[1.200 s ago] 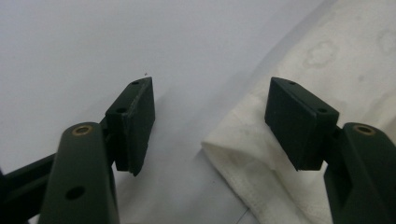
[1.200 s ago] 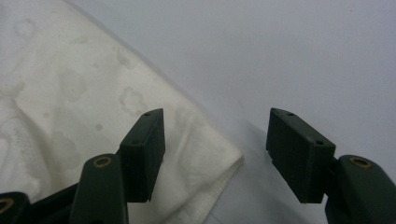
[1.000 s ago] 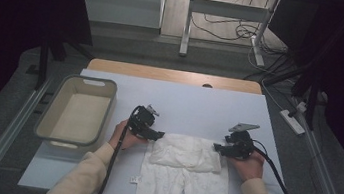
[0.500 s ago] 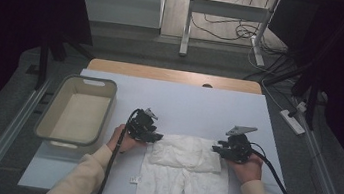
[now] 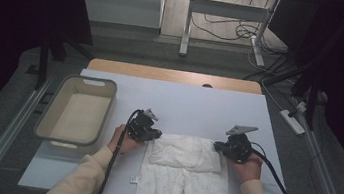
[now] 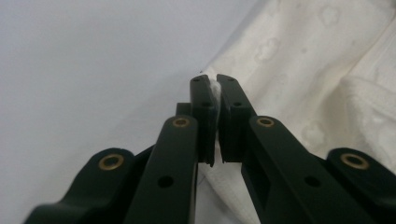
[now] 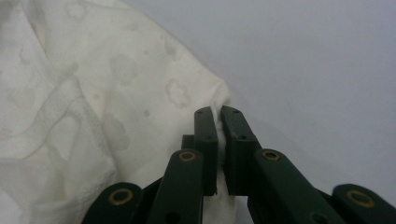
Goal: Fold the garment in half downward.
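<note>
A small white pair of trousers (image 5: pixel 185 155) lies flat at the table's near edge, legs toward the person. My left gripper (image 5: pixel 156 135) sits at its top left corner. In the left gripper view the jaws of that gripper (image 6: pixel 214 82) have just been closing and now pinch a fold of the white cloth (image 6: pixel 303 70). My right gripper (image 5: pixel 217 146) sits at the top right corner. In the right gripper view its jaws (image 7: pixel 217 112) have likewise just closed on the edge of the cloth (image 7: pixel 116 70).
A beige plastic basket (image 5: pixel 51 111) stands empty on the left of the white table cover (image 5: pixel 199 105). A small white tag (image 5: pixel 135 178) lies left of the trouser legs. Cables trail from both grippers toward the person.
Both pairs of jaws have closed onto the top corners of the trousers. The hands have hardly moved.
</note>
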`<state>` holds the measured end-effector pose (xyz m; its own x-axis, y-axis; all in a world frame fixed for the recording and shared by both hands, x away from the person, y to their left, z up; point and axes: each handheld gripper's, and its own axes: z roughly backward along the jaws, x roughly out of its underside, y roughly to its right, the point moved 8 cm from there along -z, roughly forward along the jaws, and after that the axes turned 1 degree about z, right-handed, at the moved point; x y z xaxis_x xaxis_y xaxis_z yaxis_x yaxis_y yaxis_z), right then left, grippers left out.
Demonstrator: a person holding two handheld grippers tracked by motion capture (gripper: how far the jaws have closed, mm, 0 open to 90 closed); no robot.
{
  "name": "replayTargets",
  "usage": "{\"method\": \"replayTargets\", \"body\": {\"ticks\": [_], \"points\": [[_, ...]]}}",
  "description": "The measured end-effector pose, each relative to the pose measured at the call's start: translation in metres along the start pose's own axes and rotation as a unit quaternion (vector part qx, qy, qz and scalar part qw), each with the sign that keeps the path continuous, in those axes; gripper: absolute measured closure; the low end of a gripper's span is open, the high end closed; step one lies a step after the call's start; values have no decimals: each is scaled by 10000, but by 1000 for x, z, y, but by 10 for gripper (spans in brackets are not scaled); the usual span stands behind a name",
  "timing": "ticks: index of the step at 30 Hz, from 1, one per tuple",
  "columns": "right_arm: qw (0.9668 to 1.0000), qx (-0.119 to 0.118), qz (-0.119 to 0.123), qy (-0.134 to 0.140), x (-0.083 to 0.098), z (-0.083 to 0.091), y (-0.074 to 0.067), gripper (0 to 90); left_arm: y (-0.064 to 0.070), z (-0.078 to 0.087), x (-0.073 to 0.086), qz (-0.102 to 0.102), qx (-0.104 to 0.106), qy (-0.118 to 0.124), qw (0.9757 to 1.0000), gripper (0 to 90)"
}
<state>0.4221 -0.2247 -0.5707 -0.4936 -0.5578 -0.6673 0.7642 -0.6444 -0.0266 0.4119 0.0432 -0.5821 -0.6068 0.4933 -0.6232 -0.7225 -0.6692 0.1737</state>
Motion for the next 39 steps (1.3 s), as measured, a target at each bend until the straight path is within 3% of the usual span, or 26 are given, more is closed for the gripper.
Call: {"method": "replayTargets", "body": {"ticks": [4,12,22,39], "points": [[9996,28,-146,256,-8,4,4,857,-3,2,-1,56,-48,59,10000,861],[9994,164,15,314,-17,3,4,860,-7,5,-5,66,-131,192,9997,861],[9981,219,-141,553,-27,2,14,861,-16,8,-14,162,-226,385,9989,861],[9959,403,-146,802,-54,-6,37,861,-39,17,-40,316,-445,745,9957,860]]}}
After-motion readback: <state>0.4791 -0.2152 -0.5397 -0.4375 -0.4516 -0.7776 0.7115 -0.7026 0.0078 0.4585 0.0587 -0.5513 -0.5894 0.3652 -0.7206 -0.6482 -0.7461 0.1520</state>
